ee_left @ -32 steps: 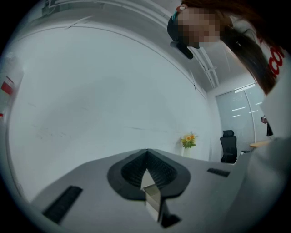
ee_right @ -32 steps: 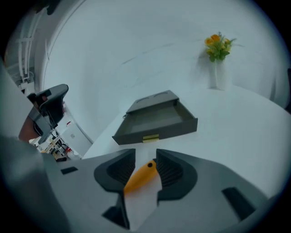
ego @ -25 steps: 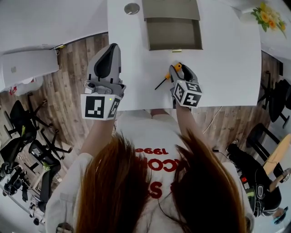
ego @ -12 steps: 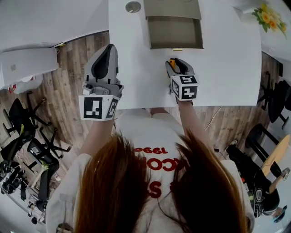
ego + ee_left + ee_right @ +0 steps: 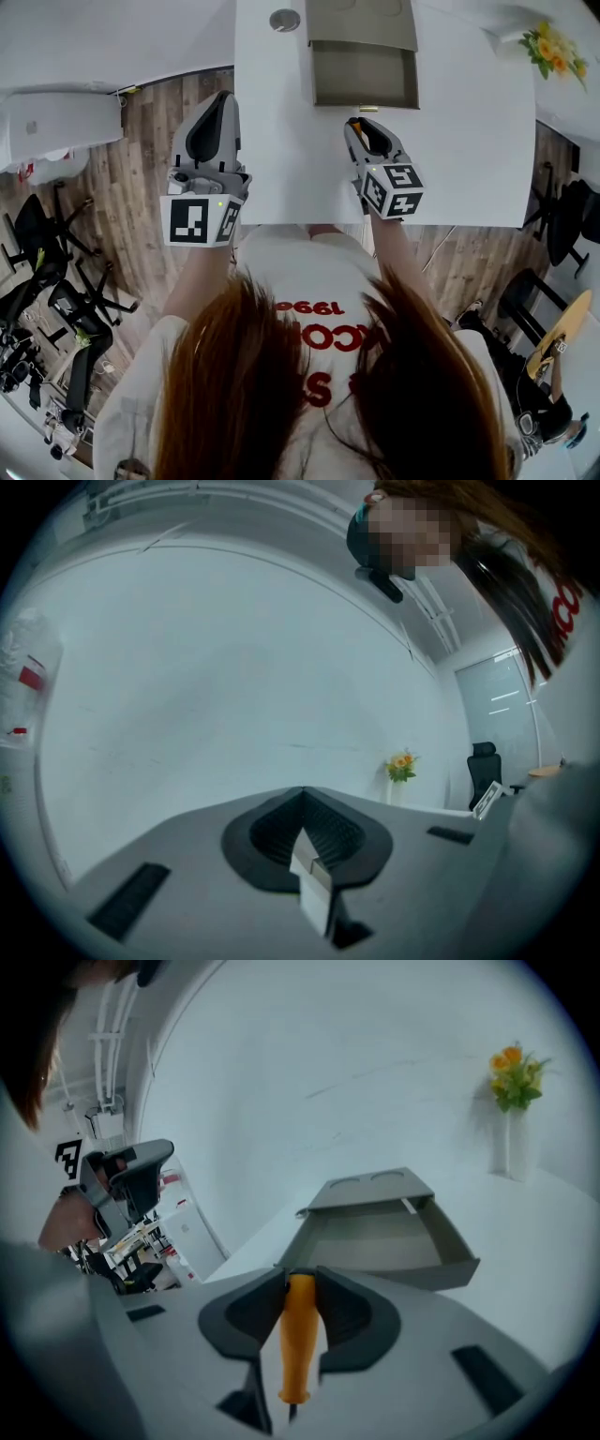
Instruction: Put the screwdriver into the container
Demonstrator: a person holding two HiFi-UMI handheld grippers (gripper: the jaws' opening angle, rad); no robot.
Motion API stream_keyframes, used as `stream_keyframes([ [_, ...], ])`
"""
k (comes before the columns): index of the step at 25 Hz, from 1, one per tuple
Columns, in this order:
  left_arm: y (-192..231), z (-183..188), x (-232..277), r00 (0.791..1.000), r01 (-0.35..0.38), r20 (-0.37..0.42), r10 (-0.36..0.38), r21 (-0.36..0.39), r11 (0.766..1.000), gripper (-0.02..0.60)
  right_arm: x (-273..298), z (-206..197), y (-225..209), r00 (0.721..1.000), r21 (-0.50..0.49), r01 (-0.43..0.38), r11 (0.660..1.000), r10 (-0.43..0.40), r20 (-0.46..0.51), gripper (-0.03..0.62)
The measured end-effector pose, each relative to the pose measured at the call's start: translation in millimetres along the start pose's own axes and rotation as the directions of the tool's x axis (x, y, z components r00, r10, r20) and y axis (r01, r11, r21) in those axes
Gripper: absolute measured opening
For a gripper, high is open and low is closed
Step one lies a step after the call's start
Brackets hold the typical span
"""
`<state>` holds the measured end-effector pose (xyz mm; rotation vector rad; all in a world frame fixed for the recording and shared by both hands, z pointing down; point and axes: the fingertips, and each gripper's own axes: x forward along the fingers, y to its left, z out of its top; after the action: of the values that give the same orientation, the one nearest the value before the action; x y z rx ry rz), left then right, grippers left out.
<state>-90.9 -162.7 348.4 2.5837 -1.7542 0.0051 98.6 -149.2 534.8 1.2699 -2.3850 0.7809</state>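
1. right gripper view: the screwdriver (image 5: 300, 1335) has its orange handle lying lengthwise between the jaws of the right claw (image 5: 300, 1279). the jaws are closing on it, with both pads against the handle's sides. the near end of the handle sticks out toward the camera, with a bit of dark metal showing below it.
2. the grey container (image 5: 375, 1232) sits open on the white bench (image 5: 469, 141), just beyond the claw tips. its hollow is bare and the screwdriver is not yet in it.
3. head view: the right claw is over the bench, just short of the container's near wall. a spot of orange shows at its tip.
4. left gripper view: the left claw (image 5: 302, 794) has its jaws together, with nothing gripped. in the head view it is held off the bench's left edge, above the wood floor (image 5: 141, 159).
5. a vase of yellow flowers (image 5: 514, 1077) stands on a far surface at the right. a round metal disc (image 5: 284, 20) lies in the bench left of the container. black office chairs (image 5: 37, 281) stand on the floor at the far left.
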Motion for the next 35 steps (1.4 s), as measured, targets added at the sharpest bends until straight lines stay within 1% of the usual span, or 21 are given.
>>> stream_keyframes([
  [3,2,9,0,1.0,-0.01,0.026,0.01,0.007,1.0,0.005,-15,36,1,0.992,-0.038,0.013,0.999,-0.009,0.126,0.101],
  [5,3,16,0,0.999,-0.015,0.044,0.014,0.012,1.0,0.005,-26,61,3,0.979,-0.053,0.013,0.999,-0.002,0.206,0.1],
  [7,2,23,0,0.998,-0.017,0.063,0.016,0.018,1.0,0.005,-39,86,6,0.959,-0.067,0.007,0.998,0.012,0.282,0.1],
  [10,1,35,-1,0.996,-0.023,0.092,0.02,0.026,0.999,0.005,-62,124,11,0.919,-0.095,0.007,0.995,0.031,0.392,0.098],
  [14,-1,47,0,0.992,-0.03,0.126,0.026,0.033,0.999,0.005,-92,167,21,0.857,-0.14,0.012,0.99,0.062,0.512,0.098],
  [18,-3,58,-1,0.987,-0.033,0.157,0.026,0.039,0.999,0.005,-119,196,30,0.808,-0.171,0.021,0.985,0.084,0.584,0.098],
  [21,-5,65,2,0.984,-0.032,0.177,0.024,0.043,0.999,0.005,-133,209,34,0.781,-0.181,0.023,0.983,0.095,0.617,0.098],
  [23,-6,69,5,0.982,-0.031,0.189,0.021,0.046,0.998,0.005,-139,216,36,0.77,-0.187,0.024,0.982,0.101,0.629,0.098],
  [27,-6,74,10,0.979,-0.03,0.202,0.02,0.046,0.998,0.005,-145,225,38,0.763,-0.195,0.028,0.98,0.105,0.637,0.098],
  [31,-5,74,17,0.979,-0.033,0.205,0.024,0.042,0.999,0.005,-145,231,36,0.762,-0.2,0.029,0.979,0.108,0.638,0.098],
  [35,-5,71,20,0.98,-0.032,0.199,0.023,0.041,0.999,0.005,-143,232,34,0.769,-0.203,0.025,0.979,0.111,0.629,0.098],
])
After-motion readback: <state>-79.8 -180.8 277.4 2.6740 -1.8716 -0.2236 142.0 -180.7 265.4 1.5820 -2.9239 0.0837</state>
